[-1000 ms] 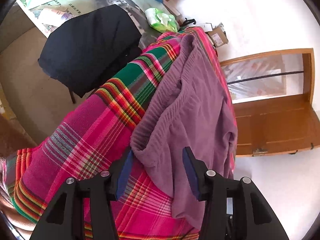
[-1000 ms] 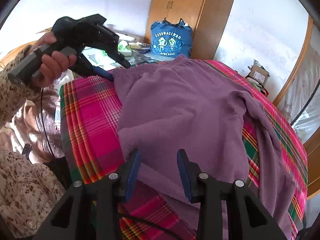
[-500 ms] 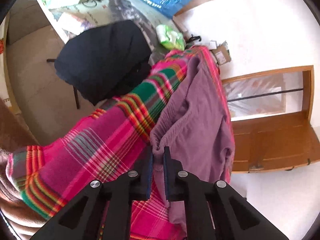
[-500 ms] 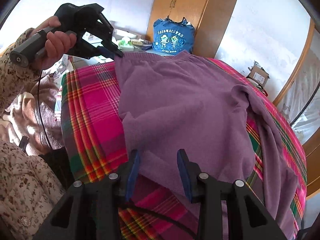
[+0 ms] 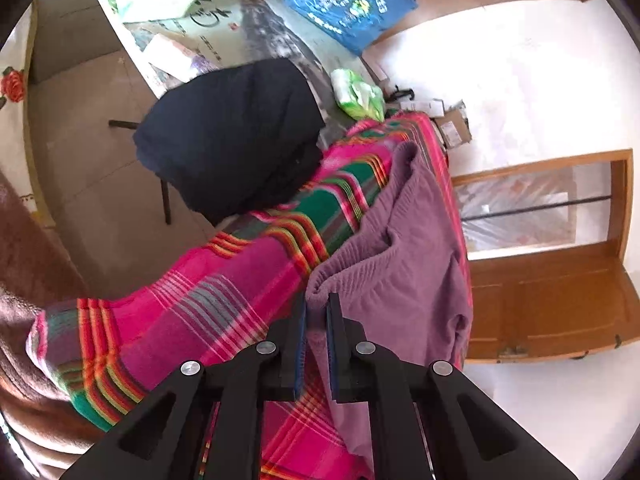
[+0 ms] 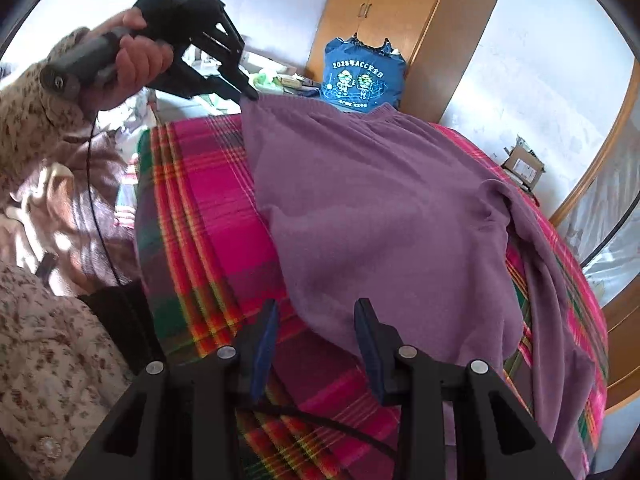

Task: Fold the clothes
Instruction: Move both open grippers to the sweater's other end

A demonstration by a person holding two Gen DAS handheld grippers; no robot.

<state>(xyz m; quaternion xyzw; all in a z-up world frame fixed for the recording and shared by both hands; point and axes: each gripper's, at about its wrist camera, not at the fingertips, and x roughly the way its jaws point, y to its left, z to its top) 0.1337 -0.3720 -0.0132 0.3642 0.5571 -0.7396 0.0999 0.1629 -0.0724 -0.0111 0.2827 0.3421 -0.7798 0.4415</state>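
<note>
Your left hand-held gripper (image 5: 317, 312) is clenched on the ribbed corner of the purple sweater (image 6: 380, 216), lifting that edge off the plaid blanket (image 6: 200, 208). The sweater lies spread across the blanket. Your right hand-held gripper (image 6: 316, 320) stands released, its pads either side of the sweater's near edge without pressing it.
</note>
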